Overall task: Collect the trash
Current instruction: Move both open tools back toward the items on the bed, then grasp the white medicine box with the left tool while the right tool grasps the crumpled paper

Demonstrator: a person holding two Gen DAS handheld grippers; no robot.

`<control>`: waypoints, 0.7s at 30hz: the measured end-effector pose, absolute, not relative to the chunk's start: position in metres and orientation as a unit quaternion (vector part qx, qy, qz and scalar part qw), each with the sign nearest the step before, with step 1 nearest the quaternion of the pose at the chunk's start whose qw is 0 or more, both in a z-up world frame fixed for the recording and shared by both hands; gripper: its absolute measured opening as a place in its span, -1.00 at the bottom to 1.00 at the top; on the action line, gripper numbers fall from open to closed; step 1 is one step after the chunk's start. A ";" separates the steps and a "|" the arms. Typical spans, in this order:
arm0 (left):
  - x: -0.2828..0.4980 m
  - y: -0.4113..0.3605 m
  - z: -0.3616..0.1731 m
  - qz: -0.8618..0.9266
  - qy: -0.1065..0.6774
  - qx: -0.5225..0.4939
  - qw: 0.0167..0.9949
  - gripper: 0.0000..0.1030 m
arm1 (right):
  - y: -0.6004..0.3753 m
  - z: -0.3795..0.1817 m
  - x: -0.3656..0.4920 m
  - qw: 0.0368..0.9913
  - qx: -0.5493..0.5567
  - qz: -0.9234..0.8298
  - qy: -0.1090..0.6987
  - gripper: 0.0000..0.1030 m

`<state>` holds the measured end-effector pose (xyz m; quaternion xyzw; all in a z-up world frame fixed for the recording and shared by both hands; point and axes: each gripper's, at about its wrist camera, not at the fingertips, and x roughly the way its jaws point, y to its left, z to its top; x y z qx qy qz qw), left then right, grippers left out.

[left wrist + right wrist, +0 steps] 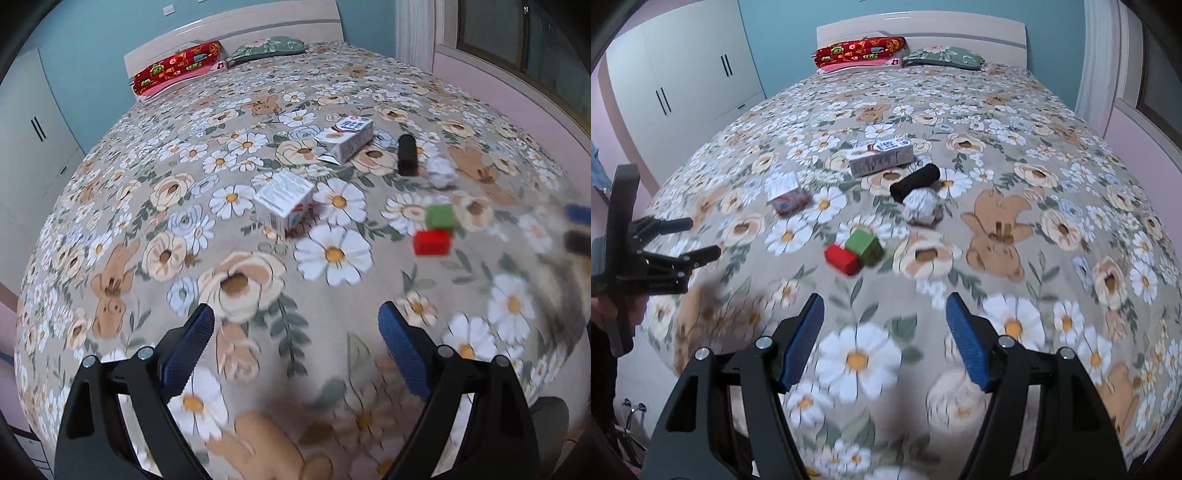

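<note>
Flowered bedspread (pixel 997 122) fills both views; ahead of the empty, spread right gripper (pixel 885 308) lies a paper ball (pixel 922 206), likely light and crushable, best pinched across its middle.

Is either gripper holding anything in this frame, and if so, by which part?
Nothing is held. The left gripper and right gripper are both open and empty above the bedspread.

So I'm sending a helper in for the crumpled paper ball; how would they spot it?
On the floral bedspread, find the black cylinder near the middle. The crumpled paper ball lies right against it: the only wrinkled, rounded white lump, unlike the cartons and blocks.
</note>
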<state>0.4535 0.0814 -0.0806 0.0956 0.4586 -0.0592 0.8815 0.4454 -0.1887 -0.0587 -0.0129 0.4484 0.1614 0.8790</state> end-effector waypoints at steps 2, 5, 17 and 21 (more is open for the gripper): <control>0.468 0.084 -0.085 -0.062 0.459 0.094 0.881 0.78 | -0.186 -0.062 0.462 0.878 -0.011 0.160 0.451 0.33; 0.491 0.087 -0.093 -0.065 0.460 0.095 0.881 0.78 | -0.182 -0.069 0.489 0.876 -0.004 0.160 0.455 0.33; 0.574 0.087 -0.130 -0.068 0.459 0.121 0.878 0.78 | -0.163 -0.123 0.588 0.862 0.022 0.145 0.486 0.33; 0.592 0.088 -0.142 -0.076 0.468 0.112 0.873 0.78 | -0.159 -0.140 0.610 0.858 0.027 0.138 0.495 0.33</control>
